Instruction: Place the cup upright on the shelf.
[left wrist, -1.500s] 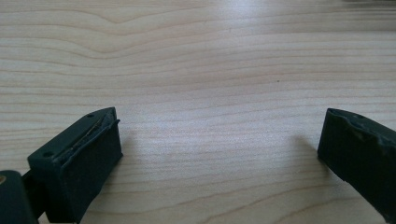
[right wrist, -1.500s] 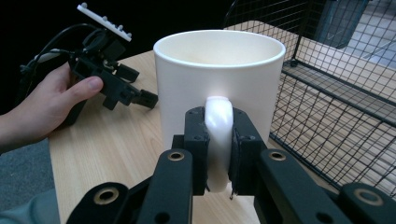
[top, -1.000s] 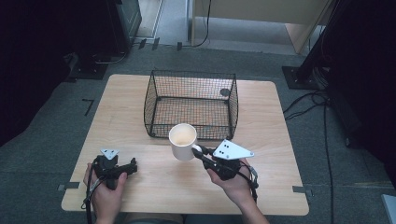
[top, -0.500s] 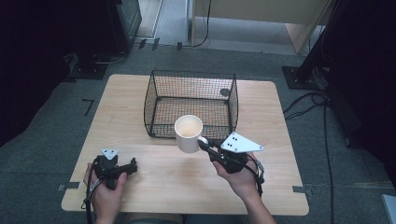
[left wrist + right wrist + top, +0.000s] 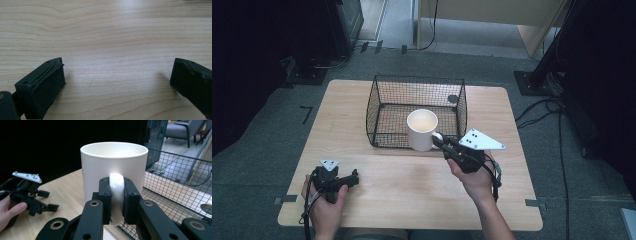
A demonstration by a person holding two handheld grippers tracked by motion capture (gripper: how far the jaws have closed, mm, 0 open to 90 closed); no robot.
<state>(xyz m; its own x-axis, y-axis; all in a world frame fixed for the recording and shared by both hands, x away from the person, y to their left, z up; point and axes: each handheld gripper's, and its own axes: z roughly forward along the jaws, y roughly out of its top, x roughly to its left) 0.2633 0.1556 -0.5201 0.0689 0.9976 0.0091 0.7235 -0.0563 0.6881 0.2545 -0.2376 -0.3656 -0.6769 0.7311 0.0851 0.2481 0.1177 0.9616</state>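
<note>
Right tongs (image 5: 117, 202) clamped on white mug (image 5: 422, 129) handle, above wire basket's (image 5: 382, 95) near rim; left tongs (image 5: 117, 82) open over counter (image 5: 412, 185).

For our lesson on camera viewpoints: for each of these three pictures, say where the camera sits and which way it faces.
High view: above the person's side, facing forward and down on the pale wooden table; both forearms show.
Left gripper view: on the left hand-held gripper, facing bare tabletop between its open black jaws.
Right gripper view: on the right hand-held gripper, facing the white ceramic mug clamped by its handle.
Shared: high and right gripper views show the mug and black wire basket.
</note>
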